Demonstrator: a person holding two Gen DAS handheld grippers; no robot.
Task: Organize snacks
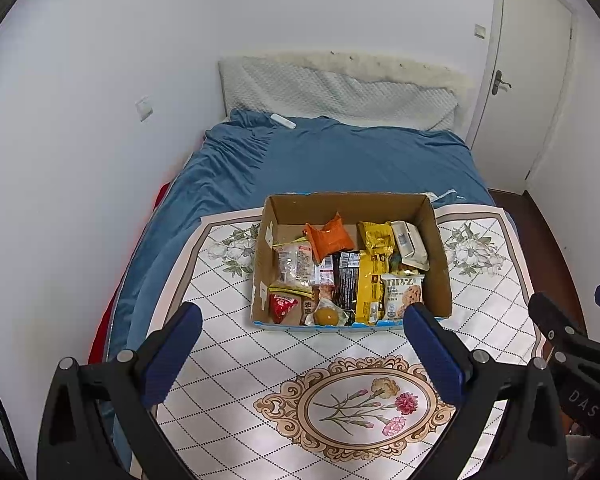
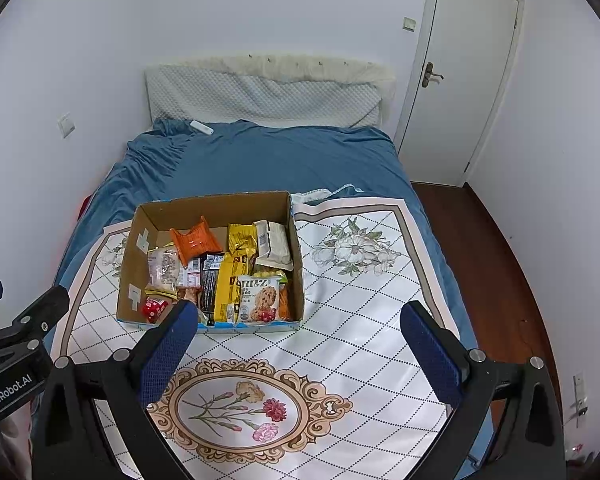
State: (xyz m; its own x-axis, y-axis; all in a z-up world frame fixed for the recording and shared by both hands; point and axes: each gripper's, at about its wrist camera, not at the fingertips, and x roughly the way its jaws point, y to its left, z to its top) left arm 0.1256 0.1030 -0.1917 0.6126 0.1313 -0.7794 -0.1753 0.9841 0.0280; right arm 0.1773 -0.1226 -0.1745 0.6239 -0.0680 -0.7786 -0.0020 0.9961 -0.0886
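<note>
An open cardboard box (image 1: 440, 256) (image 2: 132, 256) sits on a floral white mat (image 1: 228, 340) (image 2: 360, 320) spread on a bed. It holds several snack packs: an orange pack (image 1: 330, 236) (image 2: 196, 242), yellow packs (image 1: 370, 280) (image 2: 230, 280), a cookie pack (image 1: 402, 294) (image 2: 260, 296), a red pack (image 1: 282, 306) (image 2: 153, 308). My left gripper (image 1: 302, 316) is open just in front of the box, nothing between its fingers. My right gripper (image 2: 300, 316) is open too, near the box's front right corner, holding nothing.
The bed has a blue cover (image 1: 320, 160) (image 2: 268, 156) and a white pillow (image 1: 340, 92) (image 2: 260, 96) at the head. A white wall lies left, a shut door (image 1: 528, 72) (image 2: 468, 72) right, dark wood floor (image 2: 480, 240) beside the bed.
</note>
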